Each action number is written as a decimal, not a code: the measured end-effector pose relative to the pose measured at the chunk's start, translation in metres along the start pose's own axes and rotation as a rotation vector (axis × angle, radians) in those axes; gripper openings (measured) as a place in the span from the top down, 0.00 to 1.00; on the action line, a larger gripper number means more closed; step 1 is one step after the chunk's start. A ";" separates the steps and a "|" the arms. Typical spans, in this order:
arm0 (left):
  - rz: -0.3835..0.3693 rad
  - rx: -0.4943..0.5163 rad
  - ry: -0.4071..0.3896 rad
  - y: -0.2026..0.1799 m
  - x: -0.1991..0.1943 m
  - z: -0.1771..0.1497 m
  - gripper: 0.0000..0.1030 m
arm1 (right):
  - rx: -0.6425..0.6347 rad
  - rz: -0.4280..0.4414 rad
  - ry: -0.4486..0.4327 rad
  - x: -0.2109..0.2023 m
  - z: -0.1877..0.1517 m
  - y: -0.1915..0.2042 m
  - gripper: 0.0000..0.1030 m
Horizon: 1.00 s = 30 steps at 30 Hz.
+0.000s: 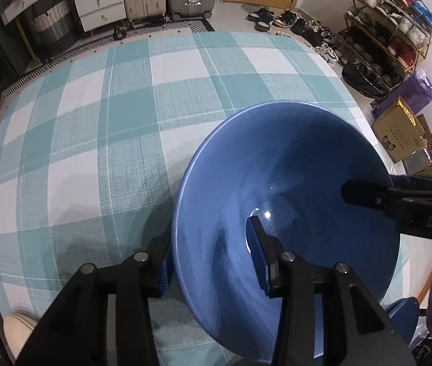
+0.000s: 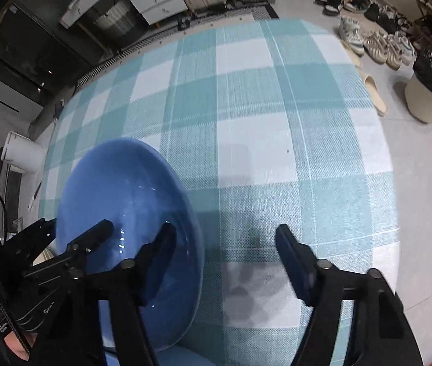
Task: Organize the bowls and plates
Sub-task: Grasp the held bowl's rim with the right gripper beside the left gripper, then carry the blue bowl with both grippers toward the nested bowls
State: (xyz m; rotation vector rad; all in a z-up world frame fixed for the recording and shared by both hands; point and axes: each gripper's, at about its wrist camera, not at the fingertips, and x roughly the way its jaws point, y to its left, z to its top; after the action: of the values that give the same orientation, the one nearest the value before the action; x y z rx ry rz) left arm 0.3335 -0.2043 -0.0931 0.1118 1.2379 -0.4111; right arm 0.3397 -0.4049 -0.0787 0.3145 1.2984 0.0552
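At the left of the scene the left gripper (image 1: 213,259) straddles the left rim of the blue bowl (image 1: 295,189): one finger stands outside the wall, the other is inside, reaching toward the bowl's glossy bottom. The jaws are part open with the wall between them, and a clear gap shows beside the inner pad, so I judge they are not clamped on it.

The bowl itself sits near the near edge of the checked tablecloth that covers the surface (image 1: 100,140), its mouth upward. A bowl is round, so it has no long axis to line up with — what matters is which stretch of rim each pair of jaws spans.

At the right, the right gripper (image 2: 225,244) points steeply down at the bowl's right rim. In the right wrist view its left finger lies over the bowl's inside while its right finger stands well out over bare cloth, so the rim falls between them, much closer to the left finger. These jaws are about half open and their pads touch nothing that I can see.

So the bowl lies between the two grippers, left of the right one, and the left hand is the nearer — already on the rim. At the near edge a second blue piece (image 1: 403,308) peeks out, likely the stacking spot.
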 end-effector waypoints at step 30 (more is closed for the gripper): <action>-0.149 -0.118 0.073 0.015 0.008 -0.004 0.93 | 0.063 0.079 0.049 0.013 0.001 0.003 0.95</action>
State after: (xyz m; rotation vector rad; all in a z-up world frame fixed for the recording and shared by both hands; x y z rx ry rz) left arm 0.3374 -0.1908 -0.1036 -0.0673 1.3438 -0.4651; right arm 0.3449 -0.3993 -0.0901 0.4201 1.3383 0.0895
